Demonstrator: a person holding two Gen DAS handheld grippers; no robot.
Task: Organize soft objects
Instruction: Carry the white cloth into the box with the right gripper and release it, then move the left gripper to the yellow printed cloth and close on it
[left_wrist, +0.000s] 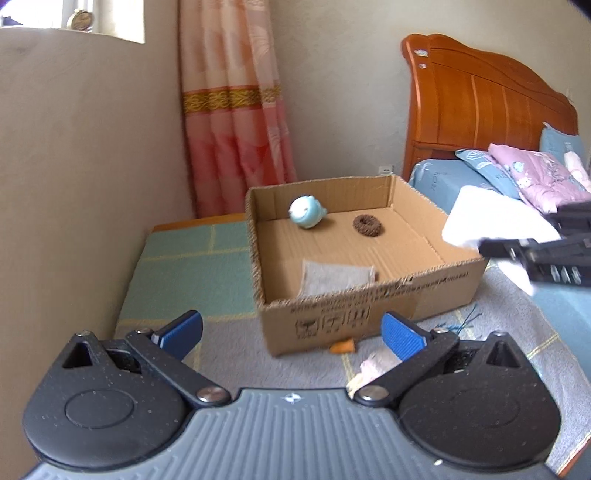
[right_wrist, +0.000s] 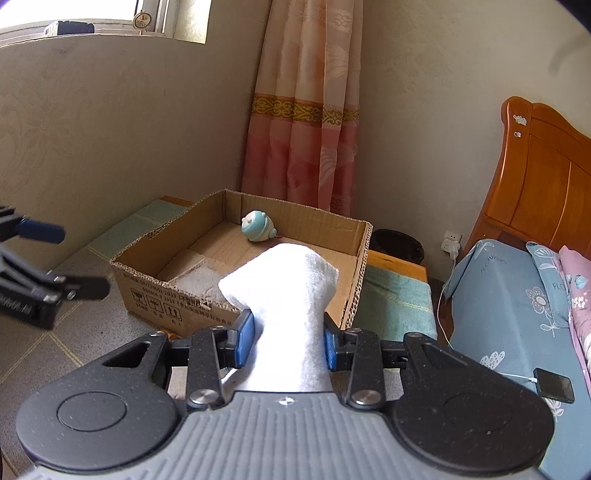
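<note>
- Bedroom corner, left wrist view – grey checked blanket on a low platform carries an open brown cardboard box, with a pink curtain and an orange wooden headboard behind.
- Already inside: round pale-blue plush toy, brown fuzzy ring, flat grey folded cloth.
- Left gripper spread wide, nothing between its blue pads.
- Outside the box: a small orange piece and a pale pink soft item on the blanket – probably left to sort.
- Box front shows black printed text and handling symbols; blurred, unreadable.
- Right wrist view – right gripper pinches a white fluffy folded towel, held above the blanket just short of the box's near wall, not yet in.
- Blue pillow reads "FLOWER", partly legible.
</note>
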